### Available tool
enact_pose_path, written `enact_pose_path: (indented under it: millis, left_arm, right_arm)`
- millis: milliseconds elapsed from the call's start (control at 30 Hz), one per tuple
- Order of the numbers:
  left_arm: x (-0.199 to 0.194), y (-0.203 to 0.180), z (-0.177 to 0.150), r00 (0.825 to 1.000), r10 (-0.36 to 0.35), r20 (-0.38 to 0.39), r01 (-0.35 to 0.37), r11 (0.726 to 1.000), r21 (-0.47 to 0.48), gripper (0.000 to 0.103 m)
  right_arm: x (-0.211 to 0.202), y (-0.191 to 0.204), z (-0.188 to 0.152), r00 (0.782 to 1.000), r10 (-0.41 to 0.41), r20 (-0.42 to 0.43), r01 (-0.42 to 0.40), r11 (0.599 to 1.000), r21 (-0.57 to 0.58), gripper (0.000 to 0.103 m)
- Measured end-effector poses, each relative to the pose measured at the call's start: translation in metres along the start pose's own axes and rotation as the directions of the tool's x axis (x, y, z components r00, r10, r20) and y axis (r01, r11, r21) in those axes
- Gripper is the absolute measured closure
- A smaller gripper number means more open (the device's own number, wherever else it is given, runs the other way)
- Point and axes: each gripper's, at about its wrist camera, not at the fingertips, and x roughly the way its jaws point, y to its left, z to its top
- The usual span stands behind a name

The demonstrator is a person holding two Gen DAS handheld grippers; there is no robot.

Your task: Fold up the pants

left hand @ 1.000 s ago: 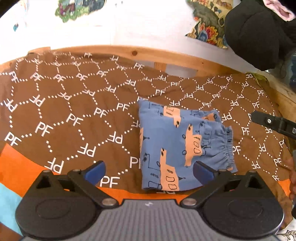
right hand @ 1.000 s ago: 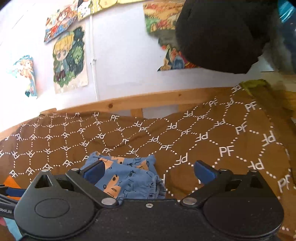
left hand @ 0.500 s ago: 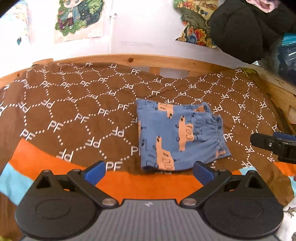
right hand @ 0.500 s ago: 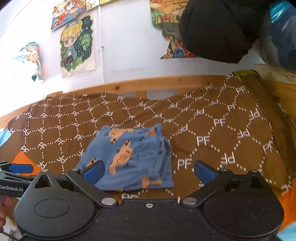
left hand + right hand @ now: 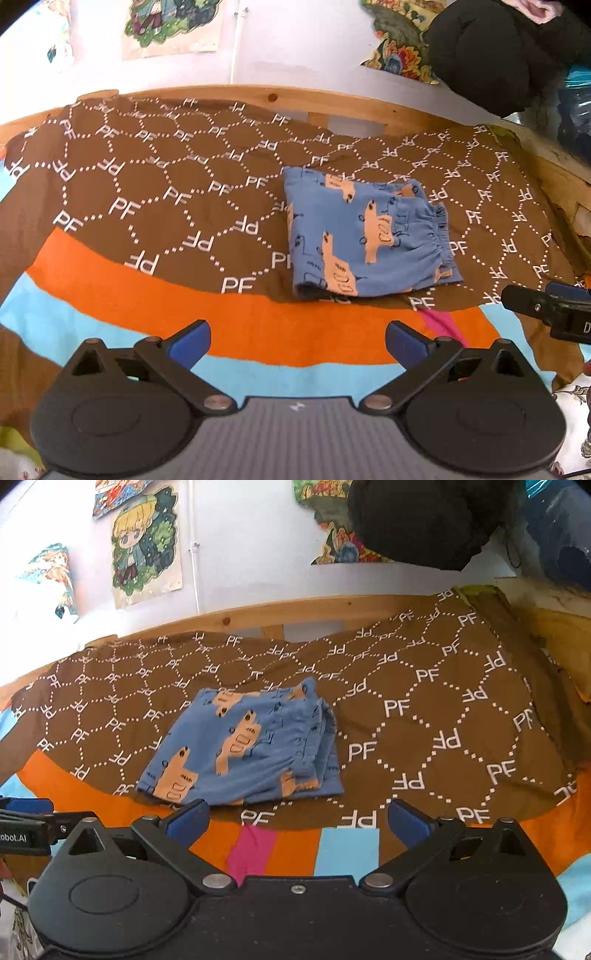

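The blue pants [image 5: 365,236] with orange truck prints lie folded into a small rectangle on the brown "PF" blanket [image 5: 166,192], elastic waistband at the right. They also show in the right wrist view [image 5: 251,749]. My left gripper [image 5: 297,341] is open and empty, held back above the orange stripe, short of the pants. My right gripper [image 5: 297,821] is open and empty, also drawn back near the blanket's front edge. Each gripper's tip shows at the edge of the other's view.
A wooden bed rail [image 5: 332,99] runs along the back, below a white wall with posters [image 5: 147,542]. A black garment [image 5: 491,51] hangs at the upper right. The blanket has orange, light blue and pink patches [image 5: 251,849] near the front.
Both grippers have pulled back and up from the folded pants, so more of the blanket's orange and blue front shows. The pants lie still.
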Motion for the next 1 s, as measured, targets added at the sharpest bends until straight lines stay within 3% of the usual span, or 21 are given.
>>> enact_pose_path:
  millis: [167, 1000]
  left_arm:
    - [0.0028, 0.0043, -0.0010, 1.000, -0.002, -0.011, 0.001, 0.999, -0.035, 0.000]
    - [0.0030, 0.0011, -0.0025, 1.000, -0.013, -0.026, 0.012, 0.999, -0.030, 0.000]
  right_arm:
    - [0.0050, -0.0039, -0.0028, 0.999, 0.026, -0.028, -0.025, 0.999, 0.036, 0.001]
    - [0.0094, -0.0038, -0.0056, 0.997, 0.050, -0.062, -0.047, 0.998, 0.044, 0.001]
